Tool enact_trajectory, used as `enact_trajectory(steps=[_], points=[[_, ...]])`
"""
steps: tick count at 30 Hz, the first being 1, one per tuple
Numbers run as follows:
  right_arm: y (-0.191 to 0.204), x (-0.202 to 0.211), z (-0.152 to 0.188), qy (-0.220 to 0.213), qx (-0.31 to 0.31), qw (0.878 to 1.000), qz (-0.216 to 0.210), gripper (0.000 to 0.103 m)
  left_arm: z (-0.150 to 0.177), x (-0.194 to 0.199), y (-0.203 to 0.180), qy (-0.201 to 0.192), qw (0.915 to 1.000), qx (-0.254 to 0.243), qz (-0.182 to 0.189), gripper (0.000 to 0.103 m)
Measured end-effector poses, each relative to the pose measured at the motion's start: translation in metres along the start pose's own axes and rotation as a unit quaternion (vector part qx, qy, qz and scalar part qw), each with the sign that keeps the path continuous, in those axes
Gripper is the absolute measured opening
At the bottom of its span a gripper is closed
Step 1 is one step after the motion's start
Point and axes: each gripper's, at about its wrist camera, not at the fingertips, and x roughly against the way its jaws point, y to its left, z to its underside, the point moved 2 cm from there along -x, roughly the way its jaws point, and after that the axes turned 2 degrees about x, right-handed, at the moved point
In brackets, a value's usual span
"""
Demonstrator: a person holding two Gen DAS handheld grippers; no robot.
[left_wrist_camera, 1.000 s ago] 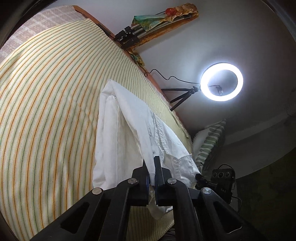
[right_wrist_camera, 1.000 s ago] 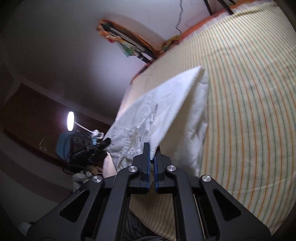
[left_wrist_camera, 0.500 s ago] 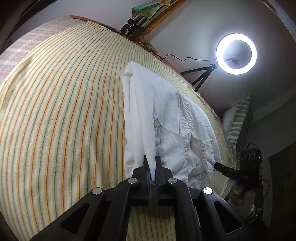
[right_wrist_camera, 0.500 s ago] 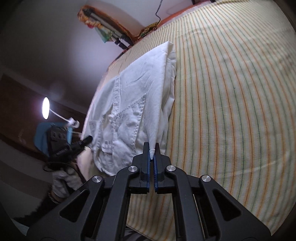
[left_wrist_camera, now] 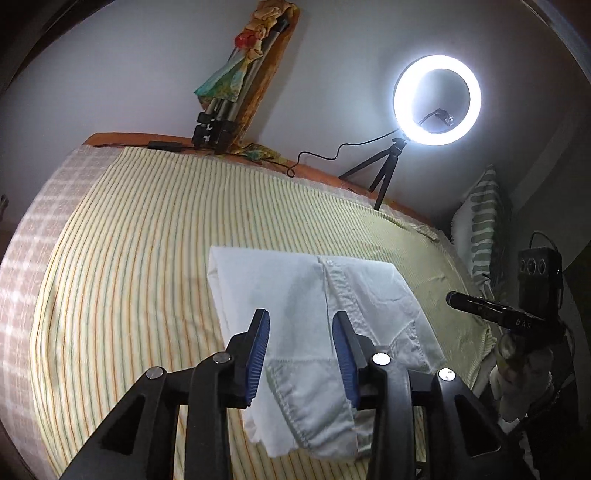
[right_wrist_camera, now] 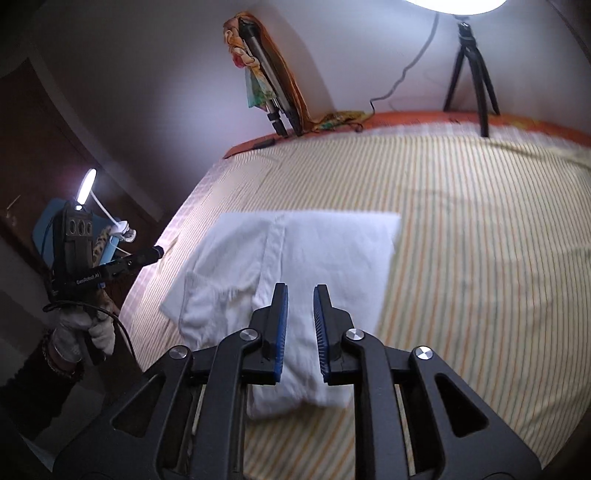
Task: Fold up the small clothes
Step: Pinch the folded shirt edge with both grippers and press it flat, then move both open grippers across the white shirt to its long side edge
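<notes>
The ring light is cut off by the top edge above its tripod. The white garment's near hem hides behind the right gripper.

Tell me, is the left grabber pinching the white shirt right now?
Apart. In the left wrist view the left gripper stands open, with the white shirt lying flat on the striped bed between its blue pads, unclamped.

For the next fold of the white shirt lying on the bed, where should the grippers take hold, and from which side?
Probably the near hem of the white shirt, one corner per gripper, coming in from the near bed edge. The shirt lies flat on the striped sheet; only that rumpled near edge lifts off the sheet, right beneath the open left gripper and right gripper.
</notes>
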Motion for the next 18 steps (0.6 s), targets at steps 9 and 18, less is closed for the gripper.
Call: enact_trajectory(steps=[9,18], points=[[-0.012,-0.072,-0.048,0.039,0.006,0.999,0.019,0.015,-0.038,-0.066,-0.016,0.039,0.9980,-0.045,-0.023,0.036],[-0.017,-0.126,-0.023,0.093,0.071,0.991,0.066,0.015,-0.011,-0.107,0.002,0.079,0.9925,-0.076,-0.055,0.031]])
